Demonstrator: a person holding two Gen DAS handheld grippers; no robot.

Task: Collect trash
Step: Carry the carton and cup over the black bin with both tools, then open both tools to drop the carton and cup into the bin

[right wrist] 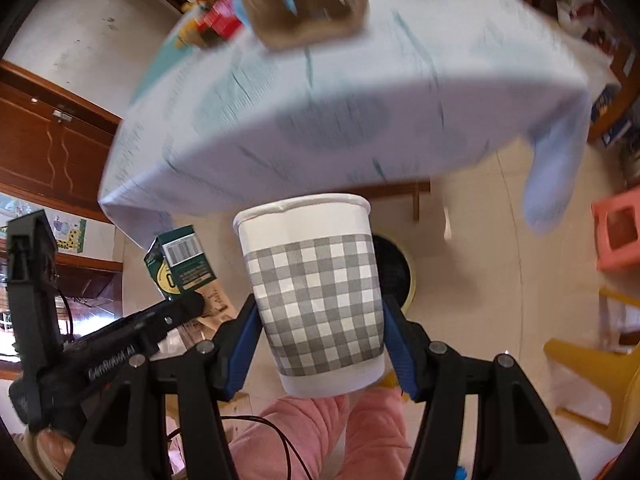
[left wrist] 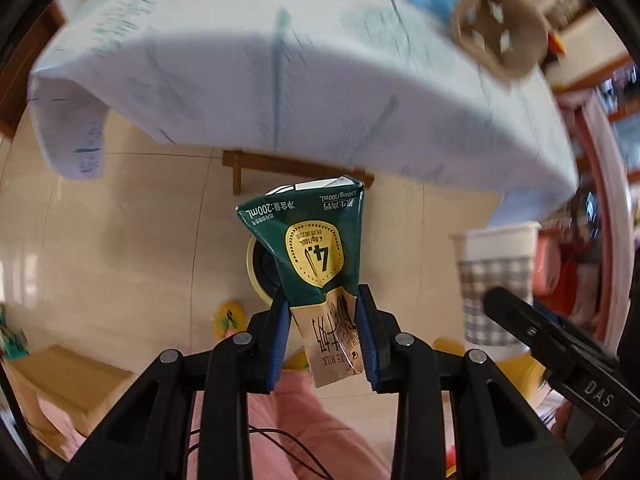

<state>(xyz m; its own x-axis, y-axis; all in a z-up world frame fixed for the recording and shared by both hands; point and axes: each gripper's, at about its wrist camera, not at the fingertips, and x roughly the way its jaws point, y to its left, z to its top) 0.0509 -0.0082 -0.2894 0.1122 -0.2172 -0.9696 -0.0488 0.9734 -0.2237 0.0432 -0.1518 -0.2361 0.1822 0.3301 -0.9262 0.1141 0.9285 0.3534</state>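
Over the bin, left tongs are pinching a crumpled, featherlight milk carton; right tongs are squeezing a crushable paper cup mid-wall.

Between the blue pads of the black left gripper, the milk carton is dark green with a gold badge, turning pale tan with dark brown lettering at the gripped end. Between the blue pads of the black right gripper, the paper cup is white with a grey-and-white check band. Beyond both sets of fingertips the tablecloth is pale blue-white with faint teal print, and a brown cardboard holder sits on it. Just past the carton is a black bin with a yellow rim, over a cream floor. Below the fingers are pink trousers
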